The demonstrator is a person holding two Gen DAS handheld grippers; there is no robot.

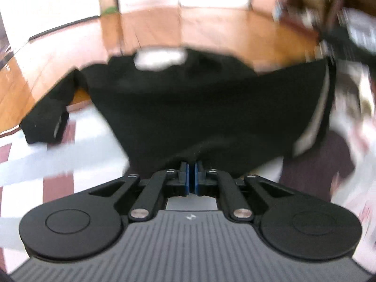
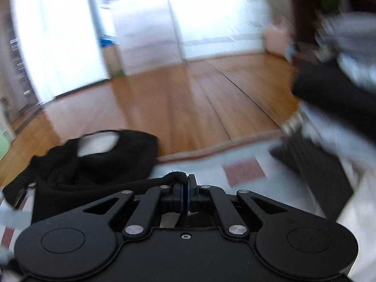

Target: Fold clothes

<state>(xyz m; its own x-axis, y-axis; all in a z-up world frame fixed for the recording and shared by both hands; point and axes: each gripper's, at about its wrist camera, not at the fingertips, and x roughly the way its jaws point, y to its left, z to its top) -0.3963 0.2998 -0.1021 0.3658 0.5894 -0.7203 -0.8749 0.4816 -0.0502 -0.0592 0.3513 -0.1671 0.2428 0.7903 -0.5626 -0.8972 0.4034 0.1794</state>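
A black long-sleeved top [image 1: 188, 108] hangs stretched in front of me, neck opening far up and one sleeve [image 1: 47, 117] drooping at the left. My left gripper [image 1: 191, 166] is shut on its near hem. In the right wrist view the same top [image 2: 94, 164] bunches at the left, and my right gripper [image 2: 185, 183] is shut on a rolled edge of the black cloth. The other gripper [image 1: 352, 37] shows blurred at the far right of the left wrist view.
Below lies a white and maroon patterned rug [image 1: 58, 176] with a pale border [image 2: 211, 150]. Beyond it is wooden floor [image 2: 188, 98], white doors and walls [image 2: 211, 23], and dark furniture [image 2: 317, 11] at the right. Both views are motion-blurred.
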